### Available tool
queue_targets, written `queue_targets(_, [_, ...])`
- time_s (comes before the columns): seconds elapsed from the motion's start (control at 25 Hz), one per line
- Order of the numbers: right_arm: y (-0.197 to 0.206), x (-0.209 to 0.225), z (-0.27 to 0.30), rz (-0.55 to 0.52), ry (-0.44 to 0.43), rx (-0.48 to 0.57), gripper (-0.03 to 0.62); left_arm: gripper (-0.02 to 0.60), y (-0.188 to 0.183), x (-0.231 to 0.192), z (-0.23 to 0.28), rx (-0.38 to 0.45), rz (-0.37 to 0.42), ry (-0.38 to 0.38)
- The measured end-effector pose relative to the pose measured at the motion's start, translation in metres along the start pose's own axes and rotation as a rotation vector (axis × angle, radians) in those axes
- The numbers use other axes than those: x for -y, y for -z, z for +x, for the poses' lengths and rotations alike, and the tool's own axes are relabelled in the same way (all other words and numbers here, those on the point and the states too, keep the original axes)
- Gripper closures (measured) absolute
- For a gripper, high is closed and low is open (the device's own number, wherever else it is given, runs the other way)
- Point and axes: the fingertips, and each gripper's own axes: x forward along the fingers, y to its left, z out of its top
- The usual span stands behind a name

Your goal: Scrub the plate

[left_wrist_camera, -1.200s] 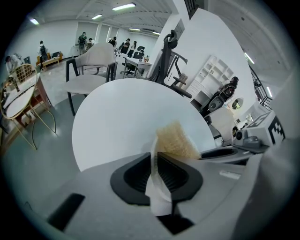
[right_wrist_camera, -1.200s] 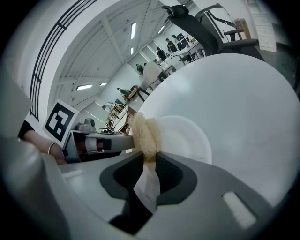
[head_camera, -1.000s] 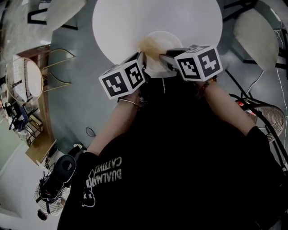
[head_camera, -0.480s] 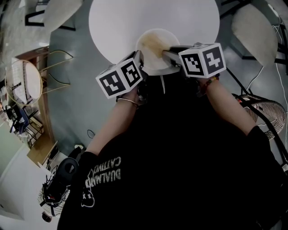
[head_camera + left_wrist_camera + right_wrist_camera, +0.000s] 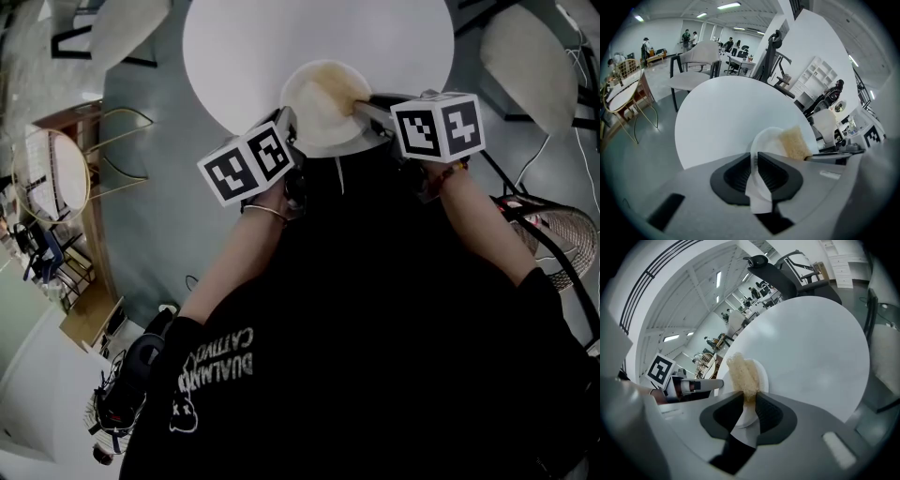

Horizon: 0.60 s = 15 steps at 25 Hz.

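Observation:
A white plate (image 5: 314, 122) hangs over the near edge of the round white table (image 5: 244, 47). My left gripper (image 5: 289, 124) is shut on the plate's left rim; in the left gripper view the plate (image 5: 768, 143) stands edge-on between the pads of the left gripper (image 5: 754, 161). My right gripper (image 5: 361, 106) comes in from the right, shut on a tan sponge (image 5: 333, 84) that rests on the plate's face. In the right gripper view the sponge (image 5: 742, 372) sticks out of the right gripper (image 5: 749, 401) and covers much of the plate (image 5: 762, 378).
A cushioned chair (image 5: 530, 66) stands right of the table and another chair (image 5: 131, 23) at the far left. A gold-framed side table (image 5: 47, 169) is at the left and a wire basket (image 5: 562, 248) at the right. Office chairs and people are far off.
My right gripper has drawn the sponge to the right across the plate, leaving more of the plate's face bare. The left gripper and plate have hardly moved.

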Motion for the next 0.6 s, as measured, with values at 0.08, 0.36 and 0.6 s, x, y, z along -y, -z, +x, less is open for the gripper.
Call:
queue_targets(0.08, [0.001,0.004,-0.004,0.015,0.002,0.01,0.51,0.529,0.001,0.0,0.0,0.0,0.0,-0.001])
queue_targets(0.36, [0.001,0.007,-0.016,0.06,0.003,0.04,0.51,0.529,-0.002,0.002,0.002,0.0,0.0,0.003])
queue_targets(0.6, [0.001,0.012,-0.022,0.078,0.008,0.053,0.511,0.529,-0.002,0.003,0.003,-0.002,-0.001,0.005])
